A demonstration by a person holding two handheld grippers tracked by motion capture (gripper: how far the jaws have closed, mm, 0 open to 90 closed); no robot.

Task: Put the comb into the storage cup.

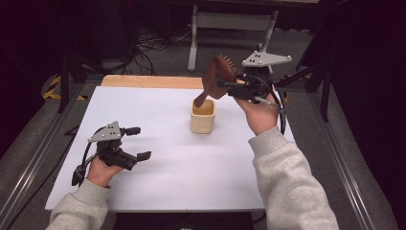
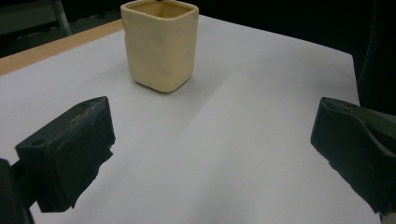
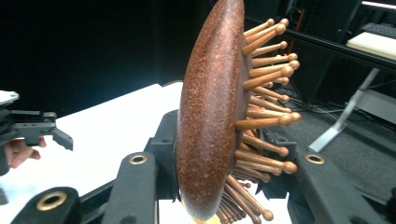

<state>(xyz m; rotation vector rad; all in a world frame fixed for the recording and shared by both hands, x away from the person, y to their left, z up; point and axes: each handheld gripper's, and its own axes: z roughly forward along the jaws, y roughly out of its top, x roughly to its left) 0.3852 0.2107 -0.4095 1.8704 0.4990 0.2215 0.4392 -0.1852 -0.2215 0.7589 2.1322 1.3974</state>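
Up above the far right part of the white table (image 1: pixel 158 163), the right gripper (image 1: pixel 225 85) is clenched on the head of a brown wooden hairbrush (image 1: pixel 216 76), whose handle slants down so that its tip sits at the mouth of the cream square cup (image 1: pixel 203 120); in the right gripper view the brush head (image 3: pixel 210 116) stands on edge between the jaws, its wooden pins pointing right. Meanwhile the left gripper (image 1: pixel 139 143) rests low near the table's left side, well apart from the cup (image 2: pixel 159 44), its jaws spread wide with nothing between them.
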